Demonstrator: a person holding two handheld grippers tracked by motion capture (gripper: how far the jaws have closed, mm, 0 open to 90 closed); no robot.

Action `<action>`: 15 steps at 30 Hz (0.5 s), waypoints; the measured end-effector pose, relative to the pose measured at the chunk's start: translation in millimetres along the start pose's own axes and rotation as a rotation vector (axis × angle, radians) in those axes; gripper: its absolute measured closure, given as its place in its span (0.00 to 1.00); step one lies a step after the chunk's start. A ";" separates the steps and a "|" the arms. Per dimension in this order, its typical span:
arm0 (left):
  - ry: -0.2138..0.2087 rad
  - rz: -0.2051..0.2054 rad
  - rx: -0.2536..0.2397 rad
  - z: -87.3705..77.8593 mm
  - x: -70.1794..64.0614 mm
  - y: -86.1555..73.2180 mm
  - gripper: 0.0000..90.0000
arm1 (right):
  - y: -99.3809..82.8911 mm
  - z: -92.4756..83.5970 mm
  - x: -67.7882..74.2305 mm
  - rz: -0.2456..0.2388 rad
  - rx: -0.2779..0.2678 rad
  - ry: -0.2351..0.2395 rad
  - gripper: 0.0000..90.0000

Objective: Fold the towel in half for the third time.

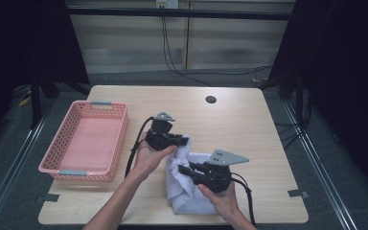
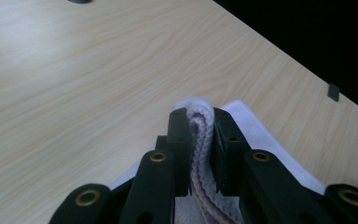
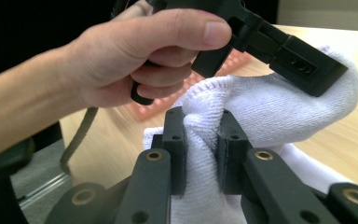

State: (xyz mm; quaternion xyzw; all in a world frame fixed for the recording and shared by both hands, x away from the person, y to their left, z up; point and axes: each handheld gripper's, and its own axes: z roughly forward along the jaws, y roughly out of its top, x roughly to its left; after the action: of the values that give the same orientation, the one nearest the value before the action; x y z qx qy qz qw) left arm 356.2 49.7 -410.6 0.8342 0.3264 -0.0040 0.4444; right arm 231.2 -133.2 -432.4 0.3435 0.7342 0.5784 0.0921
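No readable text, label, brand, number or sign appears in any of the views.
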 end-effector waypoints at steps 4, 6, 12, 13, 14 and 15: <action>-0.017 0.007 0.056 28.6 -9.8 0.5 0.88 | -15.4 -20.0 -11.0 0.040 0.009 -0.033 0.84; -0.038 0.000 0.070 41.8 -12.9 -1.2 0.87 | -22.0 -29.9 -14.6 0.030 0.029 -0.057 0.83; -0.118 -0.003 0.054 68.6 -23.2 -7.6 0.76 | -48.6 -57.3 -28.3 0.063 0.122 -0.103 0.78; -0.129 -0.008 0.039 68.7 -24.9 -7.9 0.73 | -51.5 -61.8 -29.5 0.069 0.130 -0.110 0.76; -0.129 -0.008 0.039 68.7 -24.9 -7.9 0.67 | -51.5 -61.8 -29.5 0.069 0.130 -0.110 0.76; -0.133 0.001 0.022 66.0 -26.1 -7.6 0.67 | -53.8 -66.1 -30.7 0.072 0.143 -0.119 0.73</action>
State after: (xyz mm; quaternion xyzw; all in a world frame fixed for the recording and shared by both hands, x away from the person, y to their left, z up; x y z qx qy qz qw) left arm 350.2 -10.5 -448.4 0.8373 0.2955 -0.0627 0.4558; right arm 197.5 -209.0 -468.8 0.4093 0.7539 0.5061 0.0899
